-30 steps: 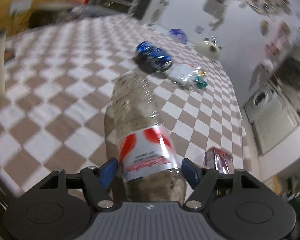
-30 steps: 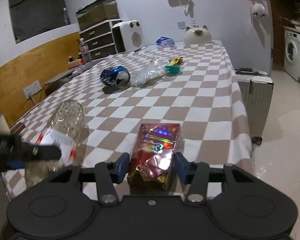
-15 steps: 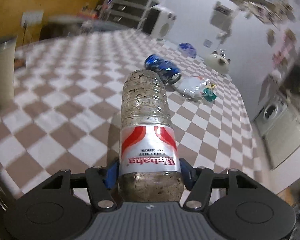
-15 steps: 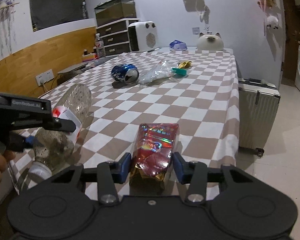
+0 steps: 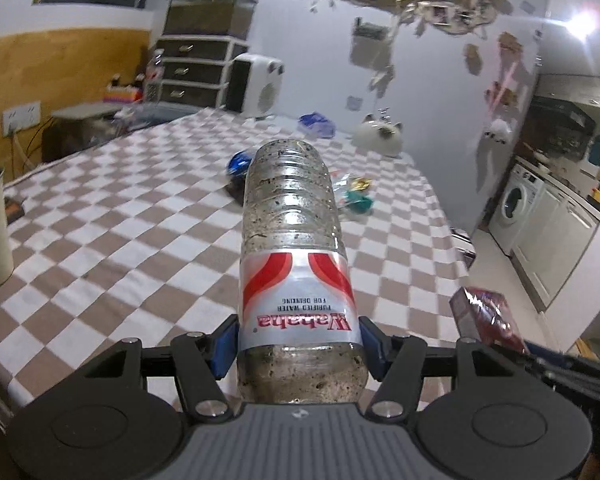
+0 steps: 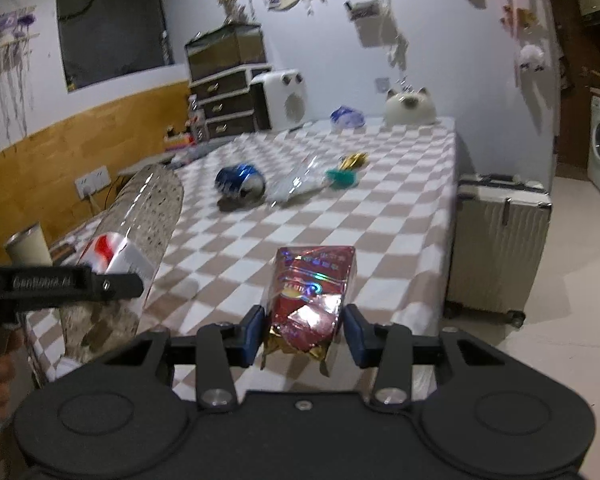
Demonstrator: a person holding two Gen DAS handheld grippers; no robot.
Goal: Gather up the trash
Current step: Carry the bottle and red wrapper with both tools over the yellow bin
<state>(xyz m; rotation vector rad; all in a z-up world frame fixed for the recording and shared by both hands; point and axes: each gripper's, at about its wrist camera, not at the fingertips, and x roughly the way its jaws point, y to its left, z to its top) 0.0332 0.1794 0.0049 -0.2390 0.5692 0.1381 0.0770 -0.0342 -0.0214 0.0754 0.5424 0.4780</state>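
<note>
Carrying two pieces of trash off the checkered table, one in each gripper.

Both pickups look done, so the step in hand is likely the carry to a bin; no bin is plainly identifiable, so the next move calls for finding one and opening each gripper over it. The left gripper (image 5: 298, 344) has its jaws closed to bottle width, clamping the dirty clear plastic bottle with a red-and-white label (image 5: 292, 264) at the label, its base pointing far. The right gripper (image 6: 303, 330) pinches the crumpled red foil snack packet (image 6: 310, 292) narrowly at its near end. Far on the brown-and-white checkered tablecloth (image 6: 380, 216) lie a crushed blue can (image 6: 240, 180), a clear plastic wrapper (image 6: 296, 186) and a small teal scrap (image 6: 342, 176), uncollected.
</note>
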